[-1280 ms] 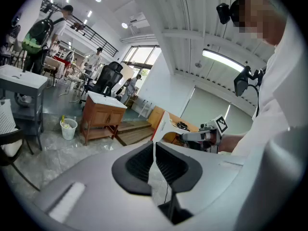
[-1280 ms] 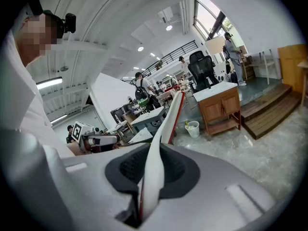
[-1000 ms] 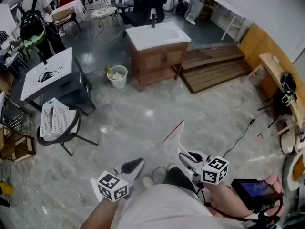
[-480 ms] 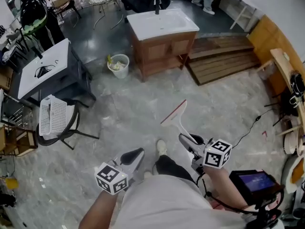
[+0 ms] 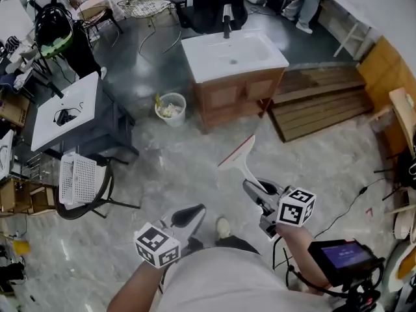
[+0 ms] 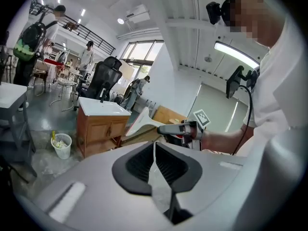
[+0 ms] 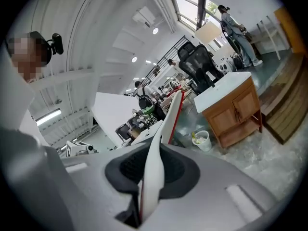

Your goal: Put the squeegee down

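Observation:
The squeegee [image 5: 238, 155] is white with a red blade edge, and it points up and away over the floor. My right gripper [image 5: 252, 188] is shut on its handle; in the right gripper view the white handle [image 7: 159, 143] runs up between the black pads. My left gripper [image 5: 192, 214] hangs level at the lower left with its jaws shut and nothing in them [image 6: 154, 153]. The left gripper view shows the right gripper [image 6: 179, 129] holding the squeegee [image 6: 142, 121] out in the air.
A wooden cabinet with a white sink top [image 5: 234, 58] stands ahead. A white bucket [image 5: 171, 107] sits to its left, wooden pallets [image 5: 325, 106] to its right. On the left are a grey table [image 5: 65, 112] and a chair with a white basket [image 5: 78, 177]. People stand at the back.
Both grippers have travelled forward across the marble floor toward the sink cabinet, which now looks closer. The squeegee stays in the right gripper, and the left jaws stay shut.

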A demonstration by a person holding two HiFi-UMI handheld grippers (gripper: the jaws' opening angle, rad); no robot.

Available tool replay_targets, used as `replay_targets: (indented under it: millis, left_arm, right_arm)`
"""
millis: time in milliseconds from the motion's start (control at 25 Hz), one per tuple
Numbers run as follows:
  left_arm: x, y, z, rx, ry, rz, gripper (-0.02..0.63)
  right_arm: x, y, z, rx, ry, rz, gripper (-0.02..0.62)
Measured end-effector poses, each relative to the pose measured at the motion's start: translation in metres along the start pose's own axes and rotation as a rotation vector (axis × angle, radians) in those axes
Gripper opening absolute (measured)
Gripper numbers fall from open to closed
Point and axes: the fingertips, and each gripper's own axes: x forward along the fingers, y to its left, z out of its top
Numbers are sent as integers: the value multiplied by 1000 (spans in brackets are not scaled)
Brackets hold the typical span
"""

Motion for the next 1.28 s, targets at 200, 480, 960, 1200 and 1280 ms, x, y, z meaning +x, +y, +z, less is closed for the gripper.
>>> replay_targets:
  millis: [200,480,960,1200,1280]
  left_arm:
    - [29,27,36,-1,-20,-12,6]
    - [62,112,69,16,-32,-52,6]
    - [80,275,166,116,16,-184,5]
    - [106,313,199,70,-11,-181,5]
    - [118,324,207,68,-10,-179,5]
  right_arm:
    - [37,-29,44,0,-11,18,49]
    - [114,-81,92,76,-40,-20,49]
    - [271,-122,183,76,-80,-113,49]
    - [316,-167,221,169,-89,-116,49]
    - [334,-185,232,205,-92,-105,49]
